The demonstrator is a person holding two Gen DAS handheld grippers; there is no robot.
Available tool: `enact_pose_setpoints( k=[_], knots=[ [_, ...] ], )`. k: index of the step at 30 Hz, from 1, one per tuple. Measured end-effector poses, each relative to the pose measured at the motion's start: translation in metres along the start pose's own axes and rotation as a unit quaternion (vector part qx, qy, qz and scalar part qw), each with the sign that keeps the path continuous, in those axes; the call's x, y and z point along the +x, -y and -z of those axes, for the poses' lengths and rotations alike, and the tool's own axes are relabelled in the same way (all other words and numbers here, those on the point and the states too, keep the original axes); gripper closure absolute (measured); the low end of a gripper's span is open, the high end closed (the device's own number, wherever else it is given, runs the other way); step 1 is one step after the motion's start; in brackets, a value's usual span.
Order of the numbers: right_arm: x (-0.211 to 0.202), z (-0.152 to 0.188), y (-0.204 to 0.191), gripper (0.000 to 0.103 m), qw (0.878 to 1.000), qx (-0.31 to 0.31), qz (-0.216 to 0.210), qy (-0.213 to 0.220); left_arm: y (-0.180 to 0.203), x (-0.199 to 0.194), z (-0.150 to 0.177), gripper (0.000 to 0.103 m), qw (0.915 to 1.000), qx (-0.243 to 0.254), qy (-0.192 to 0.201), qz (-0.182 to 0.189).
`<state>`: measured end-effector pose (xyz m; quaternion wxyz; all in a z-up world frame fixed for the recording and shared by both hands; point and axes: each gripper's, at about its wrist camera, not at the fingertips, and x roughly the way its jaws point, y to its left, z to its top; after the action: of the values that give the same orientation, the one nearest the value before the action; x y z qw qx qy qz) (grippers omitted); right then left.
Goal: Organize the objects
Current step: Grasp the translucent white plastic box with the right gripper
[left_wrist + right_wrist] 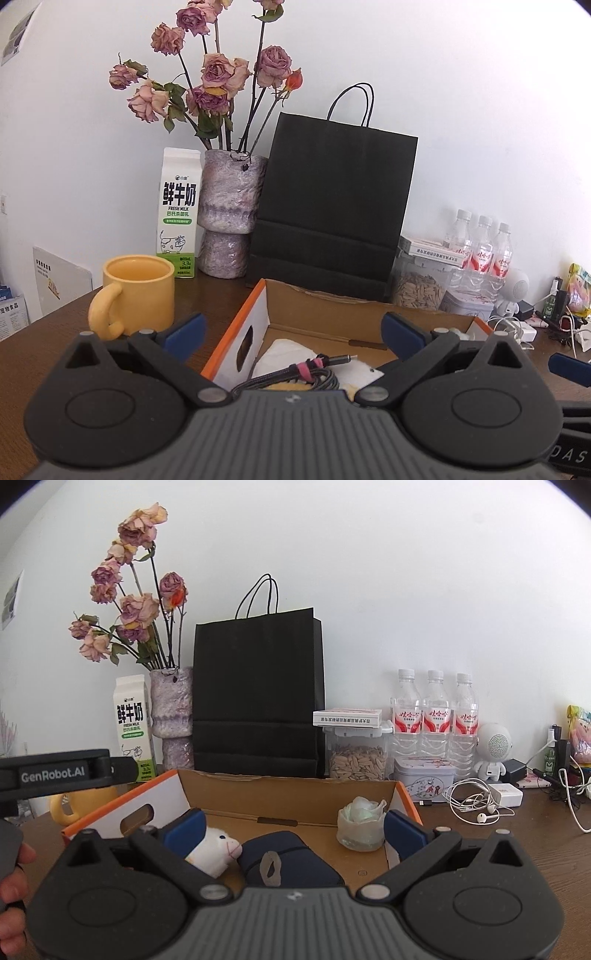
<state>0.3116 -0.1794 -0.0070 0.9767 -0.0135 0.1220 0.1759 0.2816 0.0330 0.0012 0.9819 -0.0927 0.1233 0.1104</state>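
My left gripper (291,332) and right gripper (291,825) gape empty over the box (288,794). Left view: coiled cable (295,376). Right view: plush toy (218,849), navy pouch (291,860).

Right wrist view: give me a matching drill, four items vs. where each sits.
Items:
1. Plush toy
2. Earphones
3. Milk carton
4. Flat white box

Places:
A. On the seed jar
B. Left of the vase
C. Inside the cardboard box
D. On the table, right of the cardboard box

Pairs: 1-C, 2-D, 3-B, 4-A
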Motion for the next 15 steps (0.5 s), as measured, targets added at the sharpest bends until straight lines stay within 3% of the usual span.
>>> enact_pose_setpoints(
  k=[15],
  knots=[
    [-0.083,0.035,-0.012,0.0,1.0,0.0,-0.018,-0.016,-0.026,-0.075,0.04,0.0,0.9983,0.042,-0.035,0.02]
  ],
)
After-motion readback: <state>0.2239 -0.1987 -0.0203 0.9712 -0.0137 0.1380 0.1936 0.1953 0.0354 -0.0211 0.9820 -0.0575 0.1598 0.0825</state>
